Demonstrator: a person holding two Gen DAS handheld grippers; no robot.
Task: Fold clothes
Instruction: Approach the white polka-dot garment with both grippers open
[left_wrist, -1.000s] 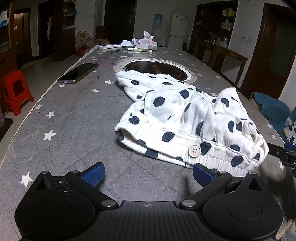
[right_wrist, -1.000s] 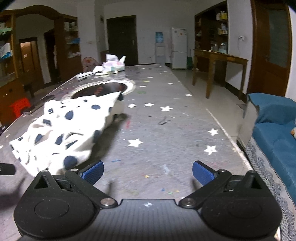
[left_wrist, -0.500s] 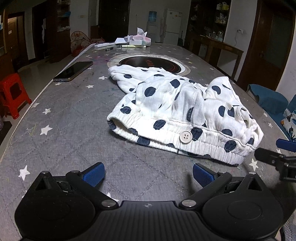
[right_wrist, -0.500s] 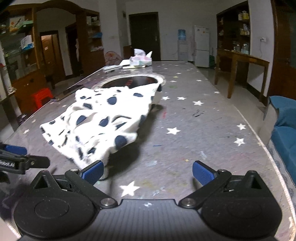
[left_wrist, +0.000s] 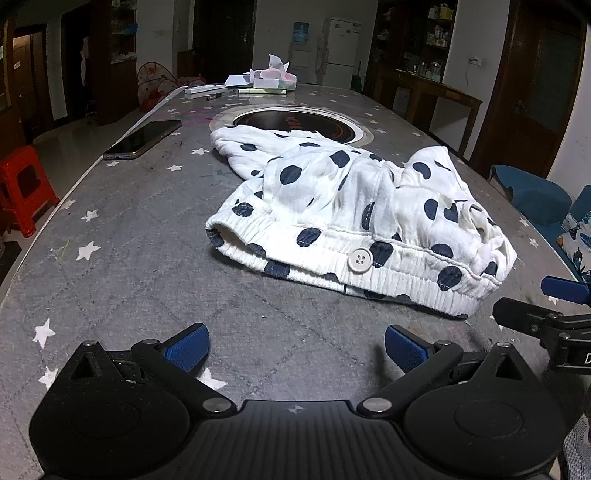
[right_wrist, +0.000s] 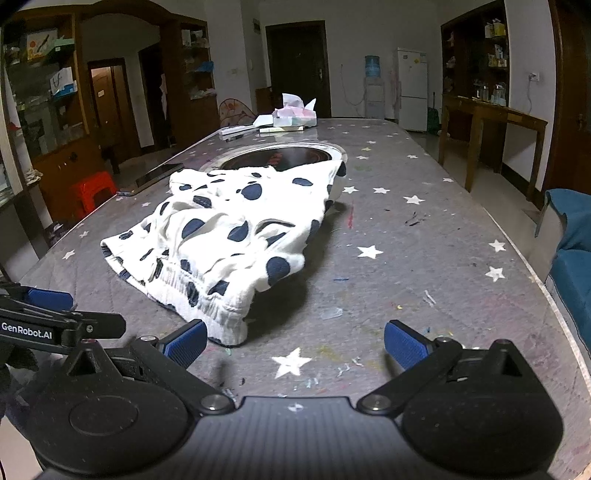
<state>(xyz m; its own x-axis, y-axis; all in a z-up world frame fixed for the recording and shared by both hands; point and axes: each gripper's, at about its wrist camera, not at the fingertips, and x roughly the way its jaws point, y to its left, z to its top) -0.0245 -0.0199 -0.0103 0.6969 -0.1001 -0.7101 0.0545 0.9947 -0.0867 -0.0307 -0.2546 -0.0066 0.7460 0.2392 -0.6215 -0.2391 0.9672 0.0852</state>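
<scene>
A black smartphone (left_wrist: 142, 139) lies at the left on a grey star-patterned table (left_wrist: 122, 258). Mid-table, a rumpled white garment with dark blue polka dots (left_wrist: 354, 218) lies with its ribbed, buttoned waistband nearest. The left gripper (left_wrist: 295, 347) and the right gripper (right_wrist: 295, 345) hover before it, blue-padded fingers spread wide, holding nothing.

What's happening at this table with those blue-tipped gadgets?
A person is holding two grippers to fold clothes. A crumpled polka-dot garment lies on the star-patterned table, not yet folded. The left gripper and the right gripper both sit at its near edge with fingers open, holding nothing. A phone and a tissue box lie farther back.
</scene>
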